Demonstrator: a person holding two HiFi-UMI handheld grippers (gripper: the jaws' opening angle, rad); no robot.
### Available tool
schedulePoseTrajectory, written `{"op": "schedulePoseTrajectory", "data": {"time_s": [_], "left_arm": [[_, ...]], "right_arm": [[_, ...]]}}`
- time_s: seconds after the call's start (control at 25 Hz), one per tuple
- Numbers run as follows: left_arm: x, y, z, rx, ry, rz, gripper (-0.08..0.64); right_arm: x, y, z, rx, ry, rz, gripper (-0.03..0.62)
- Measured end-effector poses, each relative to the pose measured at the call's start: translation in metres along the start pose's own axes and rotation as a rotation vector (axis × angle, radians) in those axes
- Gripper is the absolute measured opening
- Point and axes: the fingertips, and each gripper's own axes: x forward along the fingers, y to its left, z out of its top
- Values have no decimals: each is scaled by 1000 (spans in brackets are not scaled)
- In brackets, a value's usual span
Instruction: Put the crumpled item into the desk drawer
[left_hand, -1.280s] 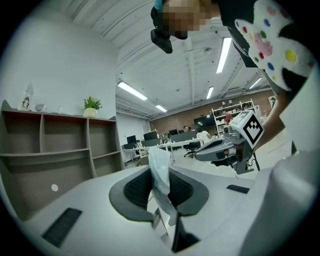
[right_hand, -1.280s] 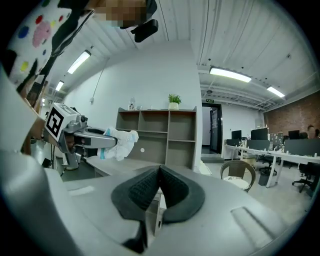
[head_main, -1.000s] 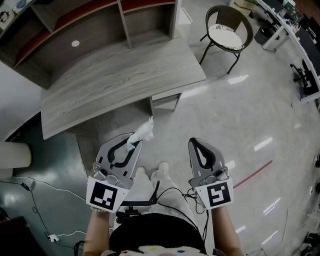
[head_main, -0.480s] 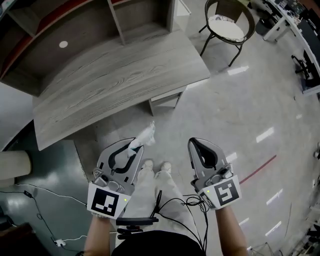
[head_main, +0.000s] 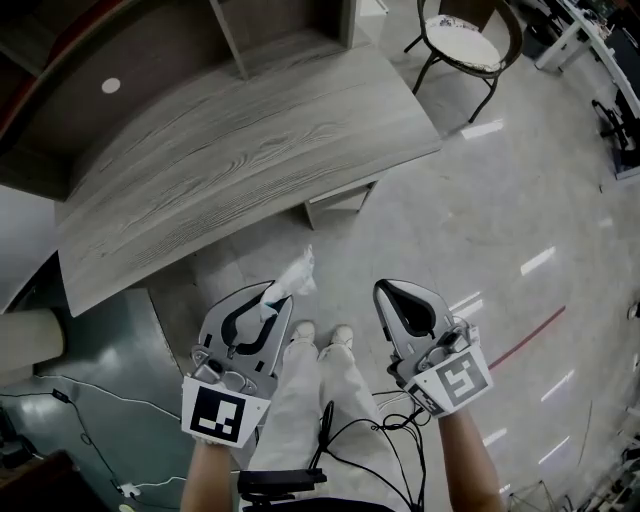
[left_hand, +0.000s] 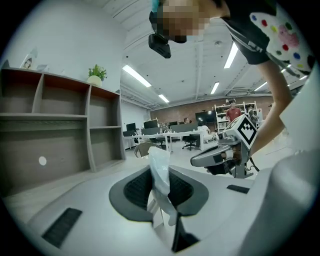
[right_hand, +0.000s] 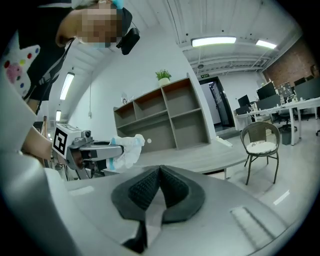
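On my left, the left gripper has its fingers clamped on the crumpled item, a white wad of thin material. It sticks out past the fingertips and hangs over the floor, short of the table. In the left gripper view the crumpled item sits pinched between the pads with a loose tail above. I judge the hold sound but light, so I keep the squeeze steady and avoid quick swings that could shake it free. Ahead and slightly right, under the table's front edge, is the pale drawer unit. Its front looks closed from here, though I cannot be sure. The right gripper has its fingers together on nothing, so I judge it the one to hook the drawer's front and pull. I should come in low and square to that front and open it first. Then I bring the item over the gap before letting go.
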Motion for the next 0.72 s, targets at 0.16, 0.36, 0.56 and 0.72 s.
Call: {"op": "schedulePoseTrajectory", "data": {"time_s": [0.16,0.36,0.56,0.72], "left_arm": [[13,8,-27,7,30,-4,59],[29,13,-56,-13,47,0,58],[50,20,-84,1,76,-18,58],[72,23,-103,-22,77,-18,58]], "right_arm": [[16,-13,-25,42,4,-3,9],[32,-36,-63,137,-1,-14,9],[58,-52,-95,161,8,-2,8],[81,-75,-120,274,-5,8,64]]}}
